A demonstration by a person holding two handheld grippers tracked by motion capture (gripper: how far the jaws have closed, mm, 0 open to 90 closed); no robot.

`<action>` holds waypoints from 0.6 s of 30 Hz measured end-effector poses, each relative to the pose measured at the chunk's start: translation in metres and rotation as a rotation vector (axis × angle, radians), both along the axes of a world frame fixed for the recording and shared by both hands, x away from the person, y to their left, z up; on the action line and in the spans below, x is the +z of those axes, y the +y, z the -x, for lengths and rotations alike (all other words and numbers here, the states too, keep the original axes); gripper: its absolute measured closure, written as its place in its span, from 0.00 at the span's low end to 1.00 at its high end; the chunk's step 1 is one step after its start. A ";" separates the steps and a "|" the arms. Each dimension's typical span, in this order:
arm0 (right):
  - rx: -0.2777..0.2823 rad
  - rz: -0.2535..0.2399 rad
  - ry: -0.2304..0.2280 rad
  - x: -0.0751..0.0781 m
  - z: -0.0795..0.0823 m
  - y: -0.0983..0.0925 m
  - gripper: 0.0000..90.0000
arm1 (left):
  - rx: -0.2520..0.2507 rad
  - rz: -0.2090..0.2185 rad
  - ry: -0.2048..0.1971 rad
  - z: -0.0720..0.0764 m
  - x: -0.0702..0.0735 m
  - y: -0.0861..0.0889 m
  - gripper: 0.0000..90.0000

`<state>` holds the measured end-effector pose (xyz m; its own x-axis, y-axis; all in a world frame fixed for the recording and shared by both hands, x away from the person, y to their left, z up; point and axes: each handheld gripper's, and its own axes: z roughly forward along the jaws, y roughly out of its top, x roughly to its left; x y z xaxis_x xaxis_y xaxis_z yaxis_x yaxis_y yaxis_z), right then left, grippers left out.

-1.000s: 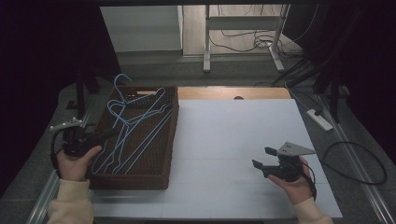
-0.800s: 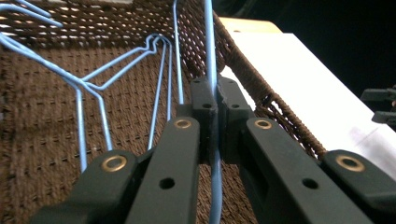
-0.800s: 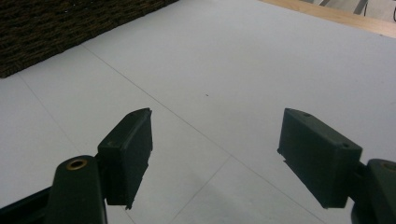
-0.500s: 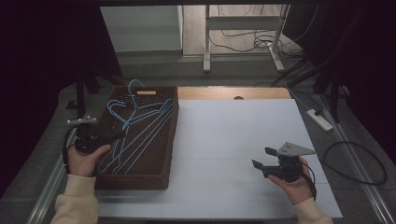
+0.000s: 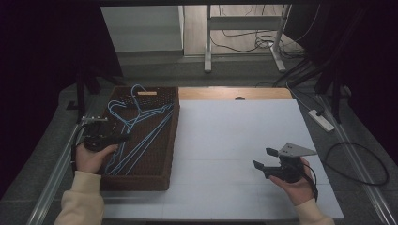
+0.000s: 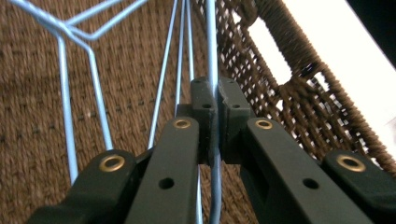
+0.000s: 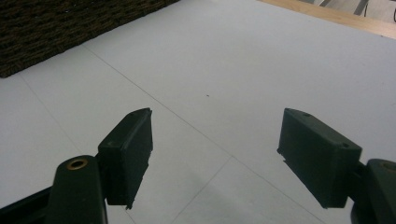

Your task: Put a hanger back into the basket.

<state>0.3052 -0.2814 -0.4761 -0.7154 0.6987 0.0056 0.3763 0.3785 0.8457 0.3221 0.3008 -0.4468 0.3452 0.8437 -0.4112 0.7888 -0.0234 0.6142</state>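
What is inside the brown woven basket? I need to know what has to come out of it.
The woven basket holds several light-blue wire hangers, overlapping in a tangle. The left gripper is shut on one wire. The overlap hides their exact number and parts of the basket floor.

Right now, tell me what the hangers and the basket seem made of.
Hangers: thin light-blue wire, probably coated metal; smooth, narrow rods bent into shape. One is pinched in the left claw.
Basket: dark brown woven cord or wicker, matte; the braided weave shows.

The white table (image 5: 234,136) lies bare and open between the woven basket (image 5: 171,140) and the right hand-held gripper (image 5: 264,158), while blue wire hangers (image 5: 141,126) crowd the basket's floor.
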 end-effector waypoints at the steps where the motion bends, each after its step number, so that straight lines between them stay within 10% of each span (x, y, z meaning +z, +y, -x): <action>1: 0.001 0.003 -0.001 0.000 0.000 0.001 0.30 | 0.000 -0.016 0.019 -0.002 -0.001 -0.001 0.96; 10: 0.002 0.006 0.000 -0.001 0.000 0.002 0.30 | 0.019 -0.101 0.133 -0.013 -0.009 -0.004 0.92; 18: 0.003 0.006 -0.001 -0.001 0.000 0.002 0.30 | 0.098 -0.146 0.010 -0.009 -0.006 0.000 0.64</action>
<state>0.3051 -0.2797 -0.4768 -0.7178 0.6963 0.0004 0.3741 0.3852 0.8436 0.3316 0.3005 -0.4524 0.2544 0.9241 -0.2852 0.7979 -0.0339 0.6019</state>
